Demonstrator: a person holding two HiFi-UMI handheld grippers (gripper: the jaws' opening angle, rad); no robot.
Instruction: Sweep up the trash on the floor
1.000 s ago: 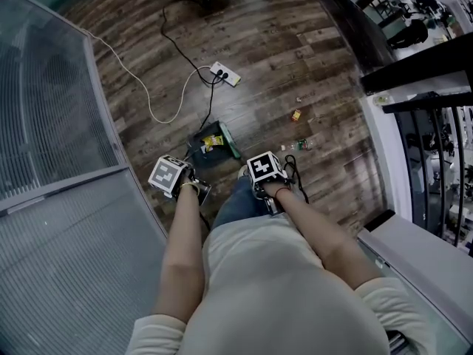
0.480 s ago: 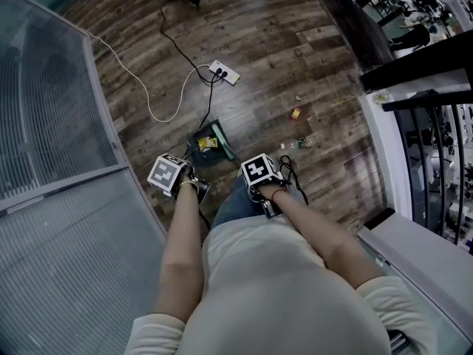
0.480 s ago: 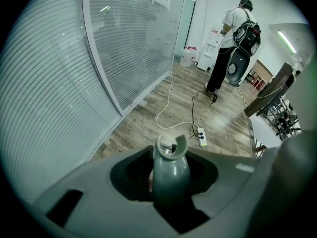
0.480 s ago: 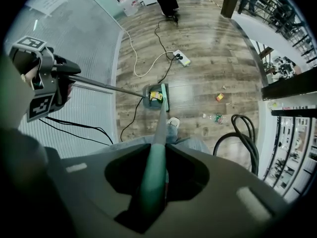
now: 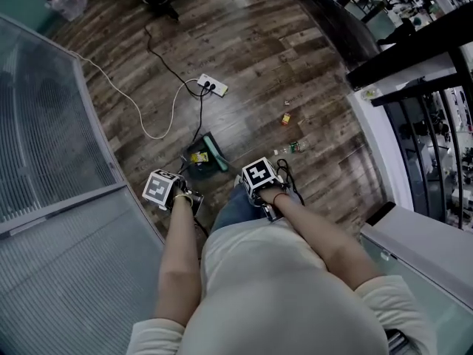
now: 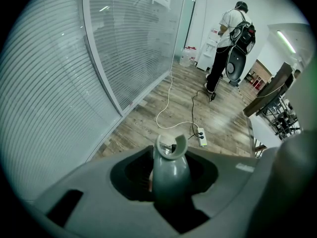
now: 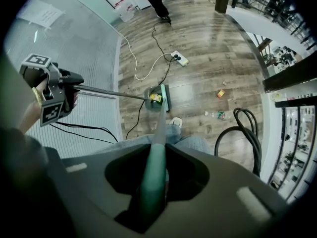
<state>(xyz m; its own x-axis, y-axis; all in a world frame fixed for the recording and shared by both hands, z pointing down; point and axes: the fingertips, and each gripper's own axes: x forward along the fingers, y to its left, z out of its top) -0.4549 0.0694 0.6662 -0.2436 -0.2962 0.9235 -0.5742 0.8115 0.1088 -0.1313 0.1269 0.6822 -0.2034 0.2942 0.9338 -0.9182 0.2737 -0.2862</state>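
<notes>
Jaws of the left gripper [image 6: 168,185] are clamped on the grey pan handle [image 6: 170,160], its clip end poking up past them. In the right gripper view a thin rod runs from that gripper down to the dustpan [image 5: 189,160] on the wood floor [image 5: 251,58]. Pan sits just ahead of the person's feet, with a yellow scrap [image 5: 199,156] already inside. Green broom head [image 5: 216,152] lies against the pan's right edge, long axis running away from the person. Jaws of the right gripper [image 7: 154,185] are closed on the green broom handle [image 7: 158,133], which slants forward and down to that head. Trash not yet swept: a small bottle [image 5: 292,148] to the right of the broom head, on its side, long axis roughly crosswise to the person; a small yellow-red wrapper [image 5: 286,118] farther out, beyond the bottle. A few pale specks near them, too small to name. Both pieces lie right of broom and pan, well apart from the pan, so the right gripper, holding the broom, is the nearer one. Judgement: the next stroke should carry the broom head out rightward past the bottle, then draw left toward the pan. Which way the pan mouth faces I cannot tell. Power strip [image 5: 212,86] and cables lie beyond the pan, left of the trash.
</notes>
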